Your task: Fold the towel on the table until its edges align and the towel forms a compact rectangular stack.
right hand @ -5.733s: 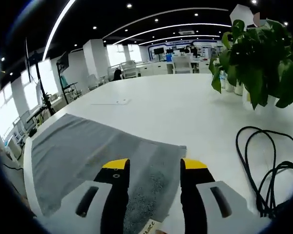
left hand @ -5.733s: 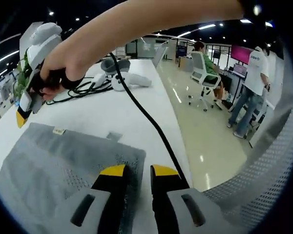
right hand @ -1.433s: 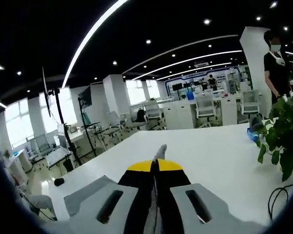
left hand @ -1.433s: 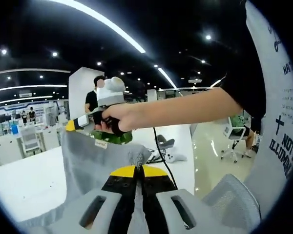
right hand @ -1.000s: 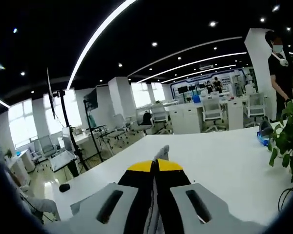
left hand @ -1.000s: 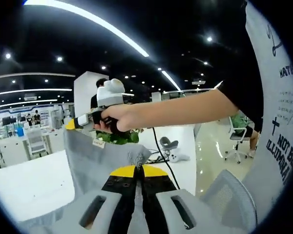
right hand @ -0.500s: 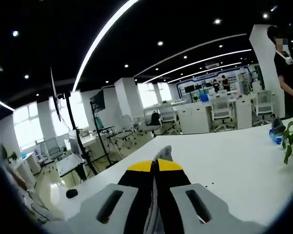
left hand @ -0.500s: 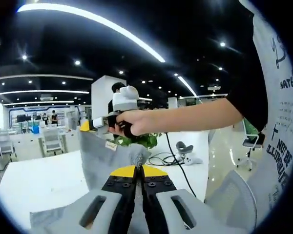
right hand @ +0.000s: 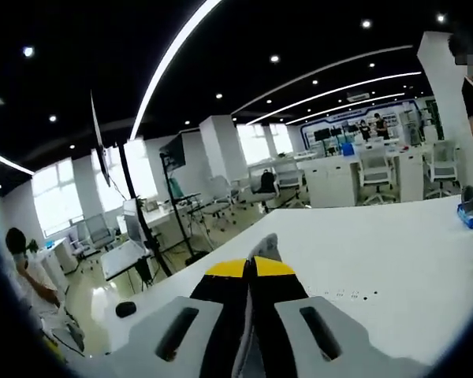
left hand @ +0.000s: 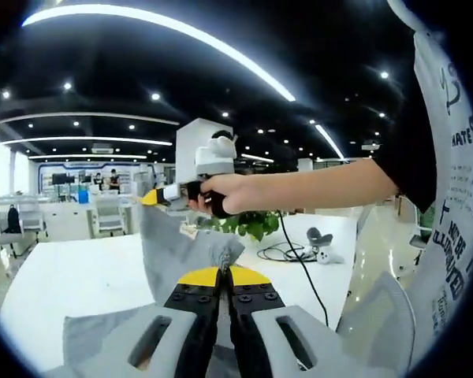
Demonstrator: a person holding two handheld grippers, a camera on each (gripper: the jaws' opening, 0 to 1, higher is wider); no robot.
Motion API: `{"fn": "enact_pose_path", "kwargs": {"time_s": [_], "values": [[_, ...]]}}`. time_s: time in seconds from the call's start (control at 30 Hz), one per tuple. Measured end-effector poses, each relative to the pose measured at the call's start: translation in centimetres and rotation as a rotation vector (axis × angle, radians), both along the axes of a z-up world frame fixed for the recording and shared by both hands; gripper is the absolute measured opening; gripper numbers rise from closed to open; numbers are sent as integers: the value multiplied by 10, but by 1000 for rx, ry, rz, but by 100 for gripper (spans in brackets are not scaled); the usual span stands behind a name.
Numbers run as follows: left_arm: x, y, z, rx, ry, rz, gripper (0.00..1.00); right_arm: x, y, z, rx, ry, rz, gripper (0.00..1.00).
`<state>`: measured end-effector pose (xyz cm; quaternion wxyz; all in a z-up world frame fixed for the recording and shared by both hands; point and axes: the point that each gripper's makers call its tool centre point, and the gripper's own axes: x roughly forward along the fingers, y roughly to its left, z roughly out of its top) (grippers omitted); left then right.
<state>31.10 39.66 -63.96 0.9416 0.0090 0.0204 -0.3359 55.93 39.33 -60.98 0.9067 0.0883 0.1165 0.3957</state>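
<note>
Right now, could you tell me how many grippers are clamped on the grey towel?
2. The left gripper pinches one corner of the grey towel near the camera; the right gripper, held in the person's hand, grips another corner higher up, also seen at.

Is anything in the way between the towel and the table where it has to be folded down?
Nothing visible is. Both tools, left and right, pinch the gray towel up, and the white table beneath looks bare. A black cable lies off to one side.
</note>
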Motion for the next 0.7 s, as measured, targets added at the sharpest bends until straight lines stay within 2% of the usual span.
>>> {"fn": "enact_pose_path", "kwargs": {"time_s": [0.17, 0.37, 0.7], "values": [[-1, 19, -9, -4, 18, 55, 3, 2, 19, -13, -7, 18, 14, 0], [-3, 45, -31, -6, 69, 127, 3, 5, 36, -28, -28, 40, 34, 0], [-7, 78, -61, -11, 132, 204, 3, 7, 61, -57, -59, 86, 54, 0]]}}
